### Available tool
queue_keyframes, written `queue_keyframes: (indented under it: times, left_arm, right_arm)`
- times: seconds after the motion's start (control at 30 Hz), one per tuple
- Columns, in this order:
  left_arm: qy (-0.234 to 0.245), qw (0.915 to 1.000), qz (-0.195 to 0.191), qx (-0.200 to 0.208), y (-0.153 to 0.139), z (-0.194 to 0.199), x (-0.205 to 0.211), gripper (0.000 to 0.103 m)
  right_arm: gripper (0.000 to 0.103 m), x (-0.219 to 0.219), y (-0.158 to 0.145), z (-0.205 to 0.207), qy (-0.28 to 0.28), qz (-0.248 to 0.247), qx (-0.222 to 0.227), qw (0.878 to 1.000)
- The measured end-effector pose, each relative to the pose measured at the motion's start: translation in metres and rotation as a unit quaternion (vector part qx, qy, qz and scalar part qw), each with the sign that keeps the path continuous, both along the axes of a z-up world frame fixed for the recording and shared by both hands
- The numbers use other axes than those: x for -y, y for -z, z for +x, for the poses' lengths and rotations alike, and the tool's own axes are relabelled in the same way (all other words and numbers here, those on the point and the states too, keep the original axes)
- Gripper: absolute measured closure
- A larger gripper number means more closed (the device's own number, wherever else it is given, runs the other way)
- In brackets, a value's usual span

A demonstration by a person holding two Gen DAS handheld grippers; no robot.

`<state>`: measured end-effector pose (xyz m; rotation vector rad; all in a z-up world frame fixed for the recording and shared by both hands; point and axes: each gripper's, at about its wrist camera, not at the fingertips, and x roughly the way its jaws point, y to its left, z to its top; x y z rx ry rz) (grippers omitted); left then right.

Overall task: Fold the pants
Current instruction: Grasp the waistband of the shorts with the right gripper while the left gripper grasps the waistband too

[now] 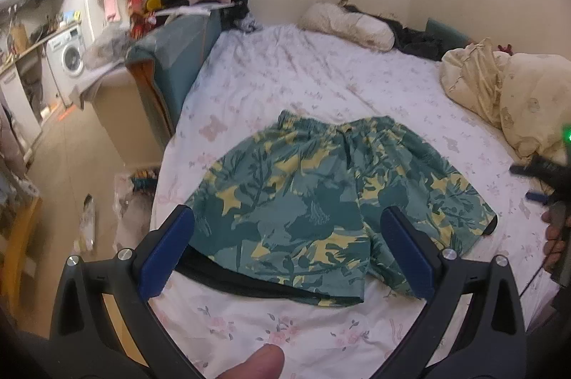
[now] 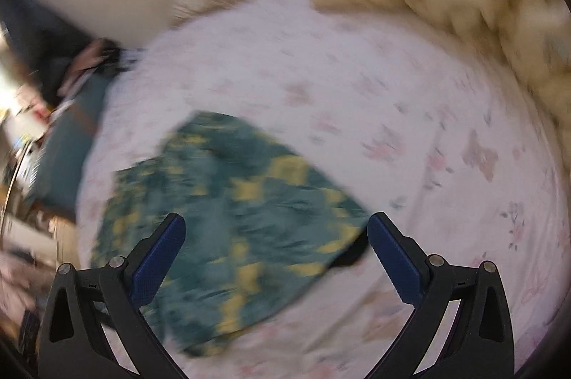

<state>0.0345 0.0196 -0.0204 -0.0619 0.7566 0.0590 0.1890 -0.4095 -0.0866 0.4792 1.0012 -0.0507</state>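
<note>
Shorts: a pair of green and yellow leaf-print shorts [image 1: 332, 200] lies spread flat on the flowered bedsheet [image 1: 285, 75], not yet folded; no fold shows in either view.

Lie of the shorts: in the left wrist view the elastic waistband [image 1: 342, 125] is the far edge and the two leg hems are the near edge, so the waist-to-hem direction runs straight away from the jaws while the wider span runs crosswise, from one finger to the other.

Left gripper [image 1: 287, 252]: jaws spread wide and holding nothing. It hangs above the near hems, with the left leg's hem just ahead of its left finger and the crotch roughly between the fingers.

Right gripper [image 2: 276, 257]: jaws also wide and empty. Its view is heavily blurred, so fine contact cannot be read; the shorts [image 2: 235, 197] lie ahead and to the left of the gap, with the right leg's outer corner just inside the right finger.

Nearer tool: both sit at the hem side. The left one looks centred on the garment; the right one is off toward the outer right edge, where it shows at the margin of the left wrist view.

Deciding relation: judged from this lie, a lengthwise fold needs one leg carried crosswise over the other, so each jaw would pinch an edge lying ahead of it, not beneath it.

Other things: a cream quilt [image 1: 517, 93] is bunched well beyond the right side, and a pillow [image 1: 349, 22] lies far past the waistband.
</note>
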Motion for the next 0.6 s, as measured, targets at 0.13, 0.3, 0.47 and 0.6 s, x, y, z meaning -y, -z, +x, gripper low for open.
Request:
queue_keyframes:
  times: [0.13, 0.3, 0.47, 0.6]
  left_arm:
    - [0.000, 0.9998, -0.006, -0.018, 0.007, 0.009, 0.002, 0.001]
    - [0.006, 0.9996, 0.004, -0.027, 0.013, 0.018, 0.007, 0.001]
    - [0.002, 0.9989, -0.011, -0.046, 0.020, 0.026, 0.001, 0.001]
    - [0.000, 0.9977, -0.032, -0.060, 0.023, 0.030, -0.004, 0.001]
  right_arm:
    - [0.019, 0.037, 0.061, 0.018, 0.047, 0.044, -0.065, 0.996]
    - [0.027, 0.039, 0.091, 0.042, 0.042, 0.004, -0.098, 0.994]
    - [0.051, 0.046, 0.111, 0.041, 0.064, 0.036, -0.095, 0.993]
    - [0.088, 0.030, 0.114, 0.044, 0.012, 0.089, -0.091, 0.992]
